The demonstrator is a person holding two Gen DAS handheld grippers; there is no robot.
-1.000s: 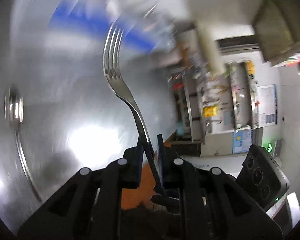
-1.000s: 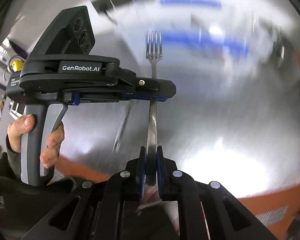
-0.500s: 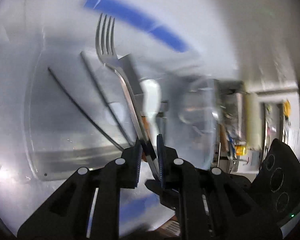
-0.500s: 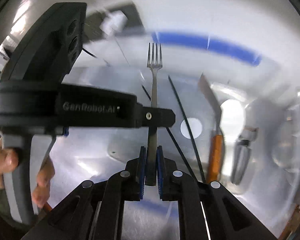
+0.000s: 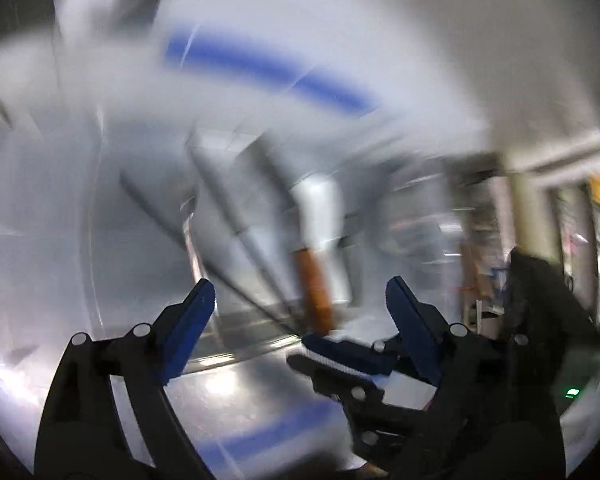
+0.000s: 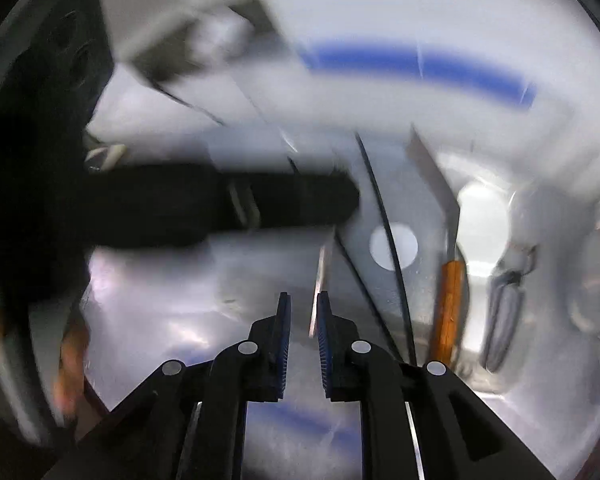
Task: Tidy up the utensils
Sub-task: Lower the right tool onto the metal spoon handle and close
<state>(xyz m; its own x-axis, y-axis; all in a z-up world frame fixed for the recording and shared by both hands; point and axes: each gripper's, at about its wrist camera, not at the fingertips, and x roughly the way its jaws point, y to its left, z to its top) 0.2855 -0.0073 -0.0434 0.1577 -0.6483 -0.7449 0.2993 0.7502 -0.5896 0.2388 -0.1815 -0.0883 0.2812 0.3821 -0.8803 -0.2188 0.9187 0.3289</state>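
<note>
Left tool (image 5: 300,304) has just sprung wide, gripping nothing, while right tool (image 6: 303,312) has just parted slightly, its fork (image 6: 320,280) loose between the pads, above the tray (image 6: 380,216).

We see the chopsticks (image 6: 384,240) lying in the tray (image 6: 236,280), left of the wooden-handled knife (image 6: 448,280). Right of that knife lies the peeler (image 6: 502,312).
</note>
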